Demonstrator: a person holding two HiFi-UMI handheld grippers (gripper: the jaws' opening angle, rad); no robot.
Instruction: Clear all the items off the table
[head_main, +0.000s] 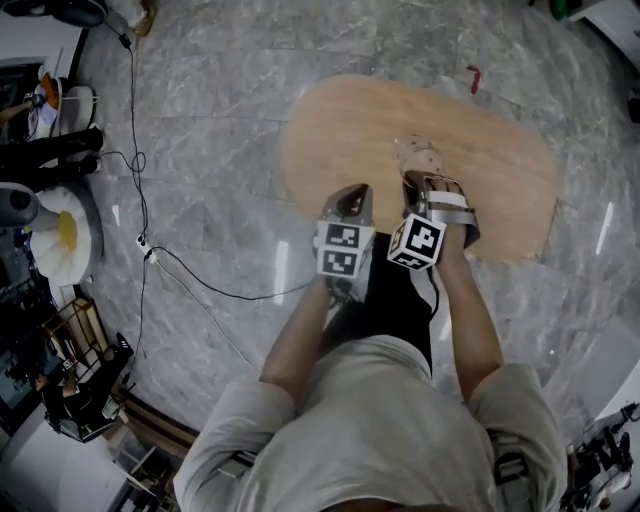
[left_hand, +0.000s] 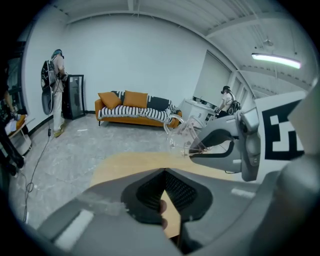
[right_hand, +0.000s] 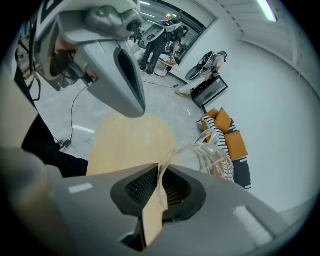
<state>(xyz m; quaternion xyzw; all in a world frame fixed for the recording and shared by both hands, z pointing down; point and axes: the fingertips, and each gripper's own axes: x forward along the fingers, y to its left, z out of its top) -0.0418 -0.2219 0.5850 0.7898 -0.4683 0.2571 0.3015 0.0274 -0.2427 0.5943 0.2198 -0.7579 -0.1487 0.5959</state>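
A clear glass cup (head_main: 424, 158) is the only item over the oval wooden table (head_main: 510, 175). My right gripper (head_main: 421, 182) is shut on its rim; in the right gripper view the rim (right_hand: 161, 176) passes between the jaws while the glass body (right_hand: 216, 151) sticks out beyond them, tilted. In the left gripper view the same glass (left_hand: 181, 133) hangs at the tip of the right gripper (left_hand: 196, 149) above the table (left_hand: 125, 162). My left gripper (head_main: 351, 196) sits beside it at the table's near edge, its jaws shut on nothing (left_hand: 164, 173).
A small red object (head_main: 473, 78) lies on the marble floor beyond the table. Cables (head_main: 140, 215) and equipment (head_main: 50, 230) crowd the floor at left. An orange sofa (left_hand: 132, 107) and a person (left_hand: 56, 90) by a black cabinet (left_hand: 75, 96) are far off.
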